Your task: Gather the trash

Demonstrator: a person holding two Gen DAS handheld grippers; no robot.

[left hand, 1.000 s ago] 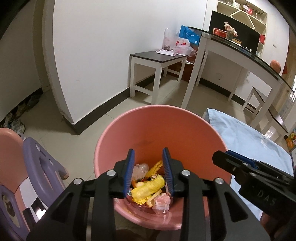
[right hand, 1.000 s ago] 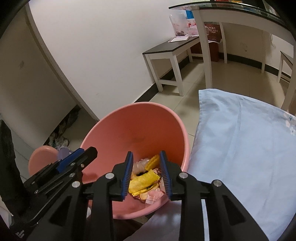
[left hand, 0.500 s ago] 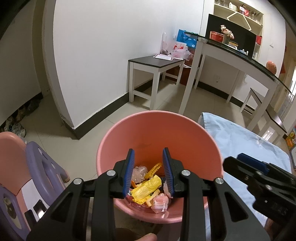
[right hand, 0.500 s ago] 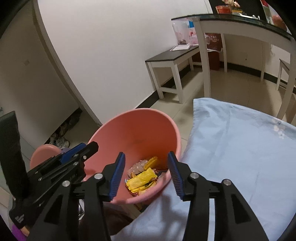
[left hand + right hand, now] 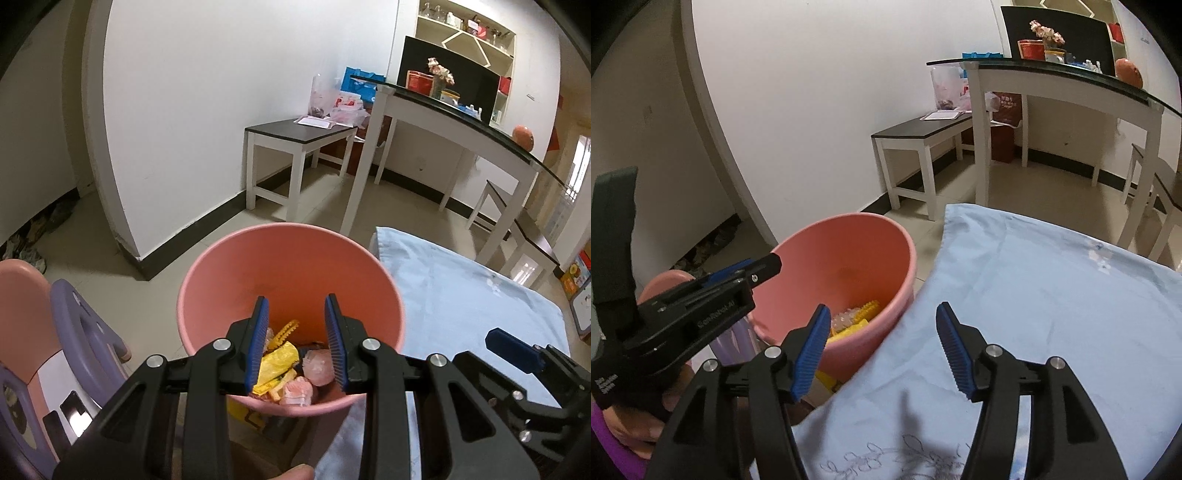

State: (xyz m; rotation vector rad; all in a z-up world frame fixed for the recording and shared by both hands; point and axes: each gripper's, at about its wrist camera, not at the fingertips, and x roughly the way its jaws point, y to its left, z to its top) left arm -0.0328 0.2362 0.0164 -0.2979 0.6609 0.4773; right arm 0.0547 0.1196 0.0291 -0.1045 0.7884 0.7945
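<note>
Although my left claw (image 5: 296, 332) hangs with its blue pads apart and empty over the round pink plastic bucket (image 5: 258, 258), the crumpled yellow foil wrapper (image 5: 275, 365) lies in its bottom among pinkish scraps; I judge it light, limp and crackly, best pinched at a raised fold. Its long axis seems to run diagonally, toward the far rim. My right claw (image 5: 882, 341) gapes wide, empty, above the pale blue cloth (image 5: 1052, 295).

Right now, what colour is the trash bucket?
Pink; the bucket shows best in the left wrist view.
</note>
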